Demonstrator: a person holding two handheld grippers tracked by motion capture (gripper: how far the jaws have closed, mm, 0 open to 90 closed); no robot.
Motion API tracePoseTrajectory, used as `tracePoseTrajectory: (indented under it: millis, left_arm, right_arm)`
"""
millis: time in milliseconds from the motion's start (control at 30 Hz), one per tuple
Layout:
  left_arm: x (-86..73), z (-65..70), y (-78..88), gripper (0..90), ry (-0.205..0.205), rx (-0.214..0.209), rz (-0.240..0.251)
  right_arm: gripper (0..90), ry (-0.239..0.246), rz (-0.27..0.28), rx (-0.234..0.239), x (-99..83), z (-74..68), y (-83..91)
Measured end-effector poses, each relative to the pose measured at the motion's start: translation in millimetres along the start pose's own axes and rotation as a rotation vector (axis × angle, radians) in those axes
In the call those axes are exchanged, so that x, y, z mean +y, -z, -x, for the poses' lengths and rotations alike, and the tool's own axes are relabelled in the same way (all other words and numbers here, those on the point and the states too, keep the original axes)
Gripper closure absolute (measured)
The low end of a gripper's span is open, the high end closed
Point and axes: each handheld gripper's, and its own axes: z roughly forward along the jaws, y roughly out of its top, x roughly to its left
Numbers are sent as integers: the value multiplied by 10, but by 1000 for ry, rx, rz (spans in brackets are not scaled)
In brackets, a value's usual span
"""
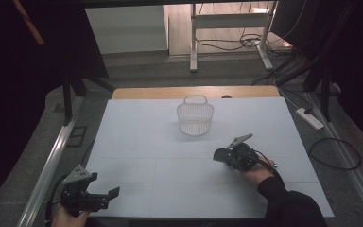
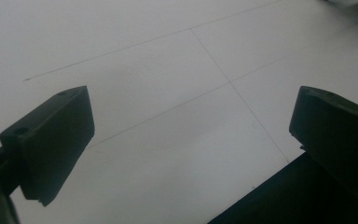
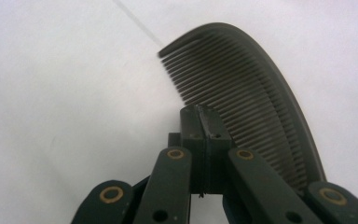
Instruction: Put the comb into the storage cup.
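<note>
Curved fine-toothed dark comb (image 3: 242,88) clamped in right tongs (image 3: 204,122); left tongs (image 2: 191,135) apart.

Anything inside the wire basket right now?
Through the wire basket, only white table shows; it looks empty, though the view is small. The comb is clamped in the right gripper.

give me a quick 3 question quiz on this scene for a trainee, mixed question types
1. True or false: the left gripper is shut on a comb.
2. What does the right gripper hold? A) comb B) spoon C) nothing
3. Fill in: the white wire ____ stands at the far middle of the table.

Key:
1. False; its jaws stand wide apart.
2. A; the dark comb is pinched between the jaws.
3. basket
</note>
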Motion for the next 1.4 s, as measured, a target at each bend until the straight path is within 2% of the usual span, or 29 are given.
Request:
tracePoseTrajectory:
  millis: [367, 600, 800, 867, 1000, 1033, 1133, 1233, 1267, 1400]
  left_arm:
    - [-3, -6, 2, 11, 2, -3, 2]
    - [-4, -7, 3, 11, 2, -4, 3]
    - [-6, -8, 7, 11, 4, -6, 4]
    - [-7, -8, 9, 11, 1, -6, 4]
    - [-7, -2, 8, 12, -2, -5, 7]
    - [-7, -2, 7, 12, -2, -5, 7]
    - [-4, 1, 7, 12, -3, -5, 5]
    - [-6, 6, 17, 11, -8, -4, 16]
    - [-7, 6, 21, 11, -7, -5, 19]
    - [-11, 0, 33, 7, -8, -8, 29]
  right_arm:
    - [893, -19, 14, -51, 188, 176, -125]
    - [892, -8, 19, -69, 199, 175, -135]
    - [874, -40, 72, -55, 219, 157, 13]
    - [844, -64, 89, -31, 218, 148, 122]
    - [795, -89, 91, -9, 191, 145, 202]
    - [755, -91, 94, -15, 168, 136, 252]
    - [719, -89, 105, -25, 143, 134, 307]
    - [627, -95, 116, -37, 91, 147, 428]
    - [627, -95, 116, -37, 91, 147, 428]
    - [499, -88, 102, -47, 20, 163, 535]
